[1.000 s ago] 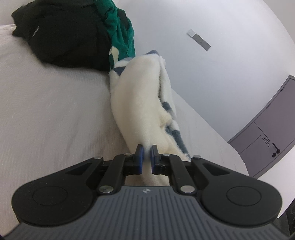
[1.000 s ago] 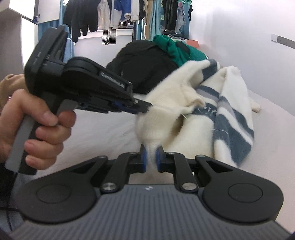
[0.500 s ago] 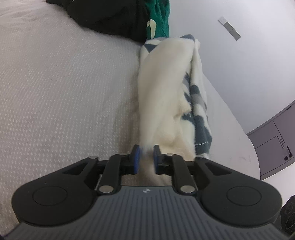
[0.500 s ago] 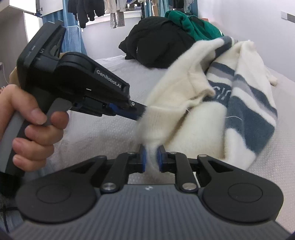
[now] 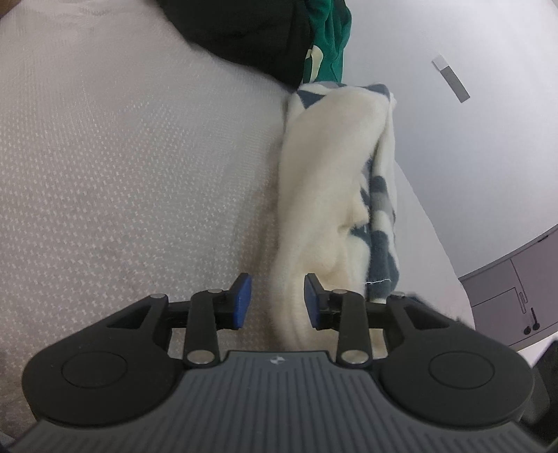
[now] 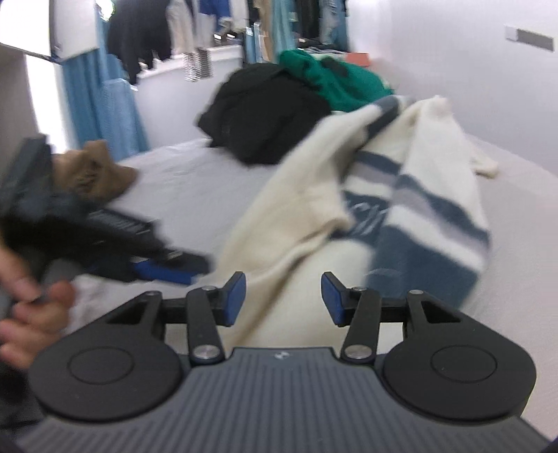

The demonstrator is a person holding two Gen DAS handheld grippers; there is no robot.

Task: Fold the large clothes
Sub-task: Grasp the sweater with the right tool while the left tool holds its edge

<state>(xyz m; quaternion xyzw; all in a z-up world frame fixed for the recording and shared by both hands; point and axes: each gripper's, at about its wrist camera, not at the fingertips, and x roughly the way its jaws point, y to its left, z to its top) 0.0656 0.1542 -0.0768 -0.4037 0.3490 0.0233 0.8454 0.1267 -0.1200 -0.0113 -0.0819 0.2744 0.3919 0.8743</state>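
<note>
A cream sweater with blue and grey stripes (image 5: 331, 167) lies bunched in a long roll on the pale bedspread (image 5: 122, 174). My left gripper (image 5: 277, 299) has its jaws opening; the sweater's cream end lies between them against the right pad, clear of the left one. In the right wrist view the same sweater (image 6: 314, 209) spreads ahead. My right gripper (image 6: 283, 296) is opening too, with cream cloth lying loose between its blue pads (image 6: 329, 299). The left gripper (image 6: 164, 270), blurred and held by a hand (image 6: 31, 313), is at the left.
A black garment (image 6: 268, 115) and a green one (image 6: 334, 80) are heaped at the far end of the bed. A brown garment (image 6: 94, 170) lies at the left. Hanging clothes (image 6: 195, 31) line the back. A white wall (image 5: 470, 139) and a grey cabinet (image 5: 516, 285) border the bed's right side.
Both grippers were shut on the sweater's cream edge and have opened, letting it drop onto the bed. The left gripper has pulled away to the left in the right wrist view.
</note>
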